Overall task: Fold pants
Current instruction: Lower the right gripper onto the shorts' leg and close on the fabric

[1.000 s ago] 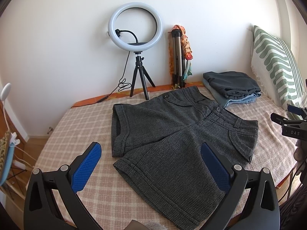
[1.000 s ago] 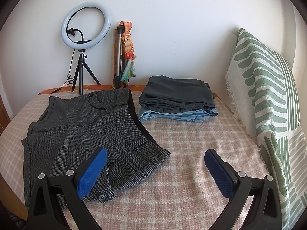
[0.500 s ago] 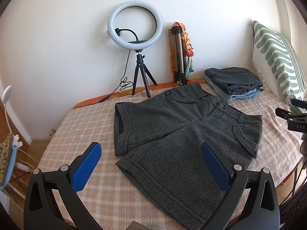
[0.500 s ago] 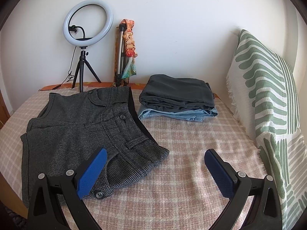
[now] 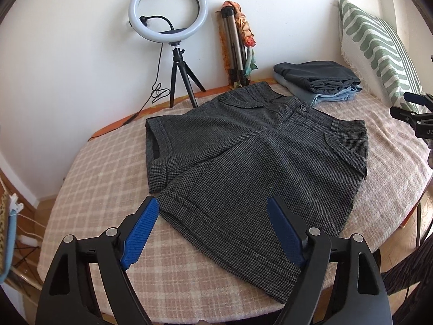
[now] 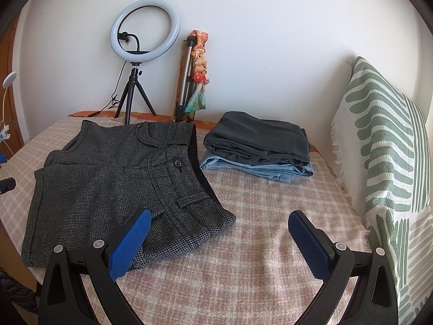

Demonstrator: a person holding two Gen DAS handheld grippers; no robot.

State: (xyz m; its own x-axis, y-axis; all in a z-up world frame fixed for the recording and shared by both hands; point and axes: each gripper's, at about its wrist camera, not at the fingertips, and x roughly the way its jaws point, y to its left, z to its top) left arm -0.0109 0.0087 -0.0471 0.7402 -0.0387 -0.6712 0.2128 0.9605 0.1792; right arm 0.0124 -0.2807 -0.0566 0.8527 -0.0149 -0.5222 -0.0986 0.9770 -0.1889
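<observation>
Left wrist view: the left gripper point(image 5: 213, 224) hangs over the near edge of the bed point(image 5: 102, 189), its blue-padded fingers point(image 5: 139, 233) spread wide apart with nothing between them. The grey shorts point(image 5: 243, 162) lie flat on the bed's pink checked blanket, spread out, the waistband toward the far right and the two leg hems toward the near left. The nearer leg hem sits just beyond the left gripper's fingers; whether a pad touches it cannot be told. By the far edge a ring light point(image 5: 167, 13) stands on a small black tripod, with a folded tripod point(image 5: 235, 46) wrapped in a coloured scarf leaning on the wall beside it. A stack of folded clothes point(image 5: 319, 81) rests near the far right corner, and a green and white pillow point(image 5: 379, 48) stands against the right side. Part of the right gripper point(image 5: 416, 119) shows at the right edge.

Right wrist view: the right gripper point(image 6: 219, 235) hovers over the near edge of the bed point(image 6: 270, 216), fingers point(image 6: 127, 246) wide apart and empty. Its left finger is over the waistband corner of the grey shorts point(image 6: 116, 178), its right finger over bare blanket. The stack of folded clothes point(image 6: 259, 146) lies just beyond the waistband, toward the far edge, dark trousers on top of light blue denim. The pillow point(image 6: 384, 162) fills the right side; the ring light point(image 6: 144, 29) and folded tripod point(image 6: 189, 78) stand at the far edge.
</observation>
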